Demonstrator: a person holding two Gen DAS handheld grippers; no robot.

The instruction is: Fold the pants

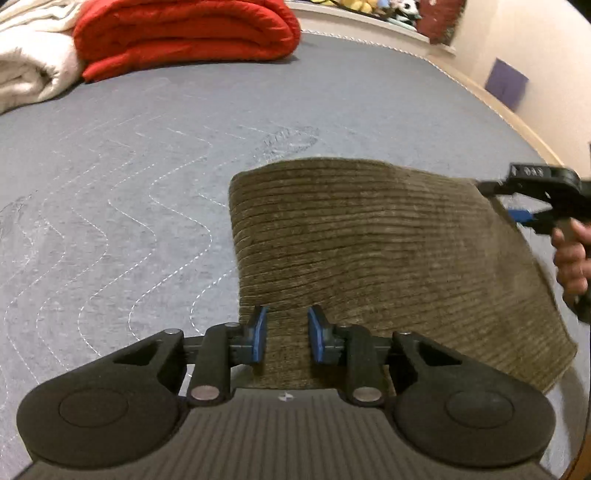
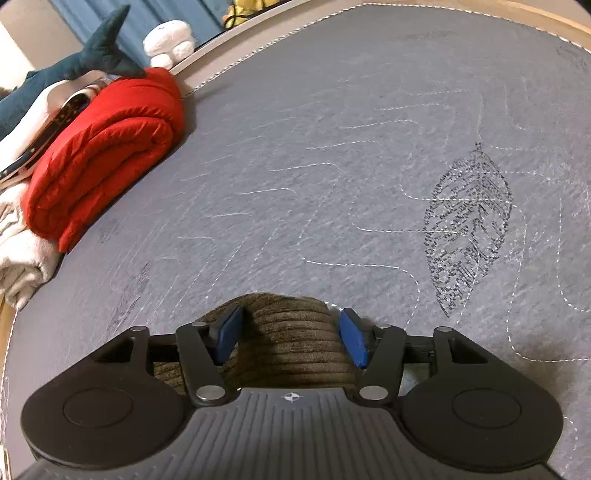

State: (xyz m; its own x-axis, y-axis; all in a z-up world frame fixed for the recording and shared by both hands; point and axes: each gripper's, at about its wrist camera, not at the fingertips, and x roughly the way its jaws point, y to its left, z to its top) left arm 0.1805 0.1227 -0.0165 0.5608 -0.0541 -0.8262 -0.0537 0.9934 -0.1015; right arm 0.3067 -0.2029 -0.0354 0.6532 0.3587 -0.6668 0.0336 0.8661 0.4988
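A cream blanket (image 1: 26, 70) is bunched at the far left corner of the grey quilted mattress (image 1: 147, 177), with a folded red quilt (image 1: 184, 33) just beside it. To the right lies the task's thing, a folded pair of olive-brown corduroy pants (image 1: 388, 258), on the near right part of the mattress. In the left wrist view its long axis runs from the left gripper (image 1: 285, 338) away toward the mattress's right edge, and the corduroy ribs run across that view.

The left gripper's blue pads stand on either side of the near end of the cloth with a gap showing on both sides; whether they pinch it I cannot tell. At the right edge of the same view the right gripper (image 1: 517, 206) meets the far right corner of the pants, with a hand (image 1: 572, 258) behind it.

Only the right wrist view shows a plush shark (image 2: 62, 70) lying on the red quilt (image 2: 107, 147), a white plush toy (image 2: 170, 37) beyond, and a leaf print (image 2: 469, 229) stitched into the mattress (image 2: 295, 147). There the right gripper (image 2: 291, 338) stands released, its pads wide apart around a rounded fold of the pants (image 2: 291, 332).
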